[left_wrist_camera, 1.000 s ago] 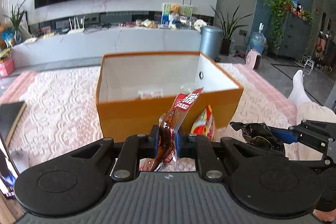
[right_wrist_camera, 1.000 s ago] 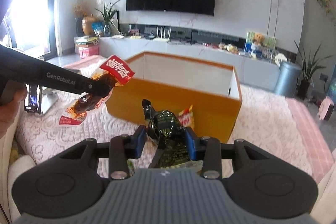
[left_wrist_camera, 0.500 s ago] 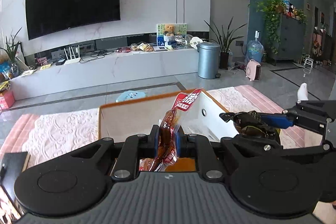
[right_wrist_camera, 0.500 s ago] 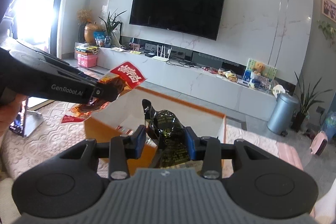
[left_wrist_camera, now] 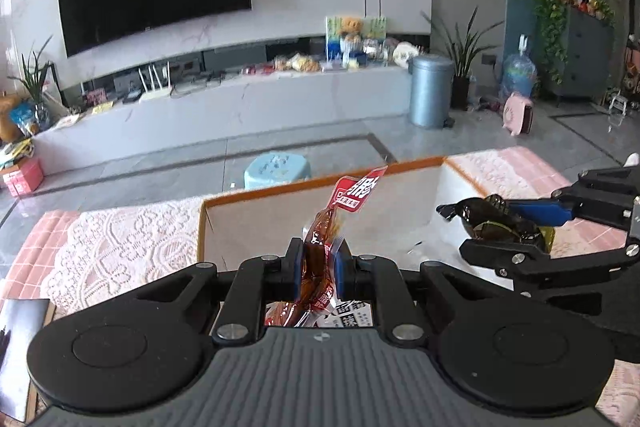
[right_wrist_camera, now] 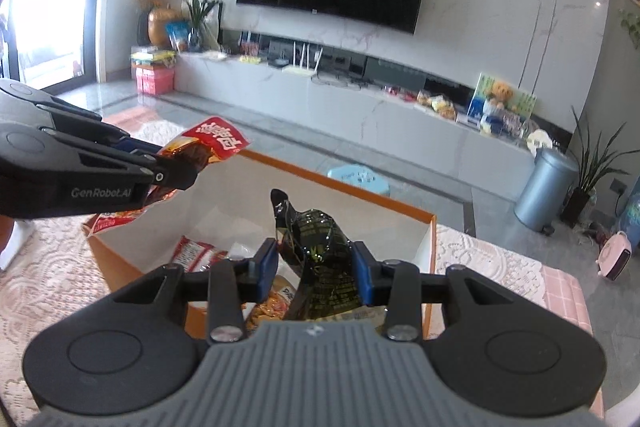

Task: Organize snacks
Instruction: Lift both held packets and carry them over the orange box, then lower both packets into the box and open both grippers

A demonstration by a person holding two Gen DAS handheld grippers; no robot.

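Note:
An orange box (left_wrist_camera: 320,184) with white inside walls stands on the pink lace tablecloth; it also shows in the right wrist view (right_wrist_camera: 428,247). My left gripper (left_wrist_camera: 317,273) is shut on a red and brown snack packet (left_wrist_camera: 344,203) and holds it above the box. My right gripper (right_wrist_camera: 315,265) is shut on a dark green shiny packet (right_wrist_camera: 316,243), also above the box. Each gripper shows in the other's view, the right one (left_wrist_camera: 492,223) and the left one (right_wrist_camera: 176,173). Several snack packets (right_wrist_camera: 196,251) lie inside the box.
The pink lace tablecloth (left_wrist_camera: 116,247) covers the table around the box. A dark tablet or book (left_wrist_camera: 20,347) lies at the table's left edge. Beyond are a blue stool (left_wrist_camera: 277,169), a TV bench (left_wrist_camera: 224,107) and a grey bin (left_wrist_camera: 430,91).
Both grippers have risen and moved forward with their packets, from in front of the box's near wall to above its open top. The box's contents now show.

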